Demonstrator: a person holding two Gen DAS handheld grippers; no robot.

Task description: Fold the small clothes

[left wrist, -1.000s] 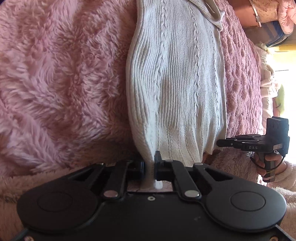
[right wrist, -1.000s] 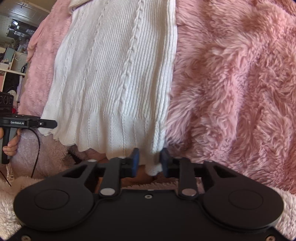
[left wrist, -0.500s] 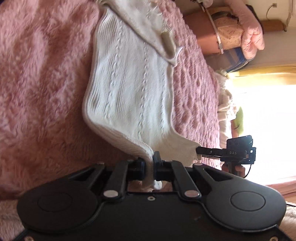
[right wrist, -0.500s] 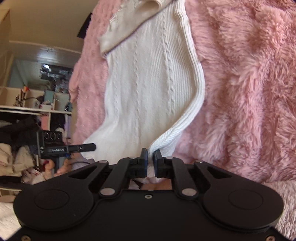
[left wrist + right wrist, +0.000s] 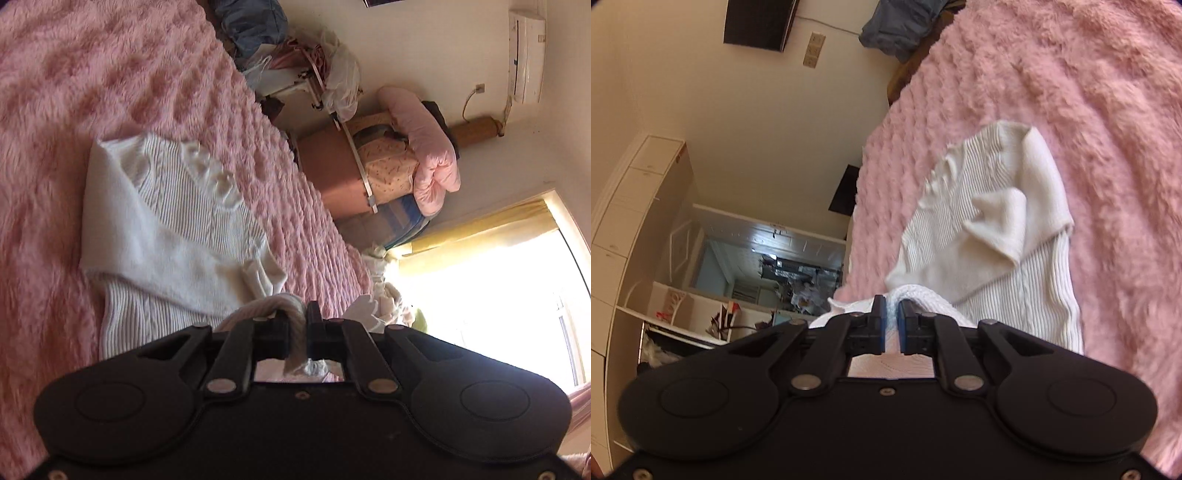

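Note:
A small white cable-knit sweater [image 5: 173,221] lies on a fluffy pink blanket [image 5: 92,74], sleeves folded across its chest. My left gripper [image 5: 297,332] is shut on the sweater's bottom hem and holds it lifted off the blanket. In the right wrist view the same sweater [image 5: 997,236] lies on the blanket [image 5: 1089,110]. My right gripper [image 5: 892,325] is shut on the other corner of the hem, also raised. The hem bunches over both sets of fingers and hides the cloth under them.
Past the blanket's far edge stand a brown box [image 5: 332,177] with a pink quilt [image 5: 432,147], a bright window [image 5: 498,295] and piled clothes [image 5: 258,26]. The right wrist view shows a wall, white shelves [image 5: 683,306] and a doorway [image 5: 775,269].
Both grippers have lifted the hem up and tilted forward, so the views swing from the sweater's lower body toward its collar and the room. The hem now curls over the fingers.

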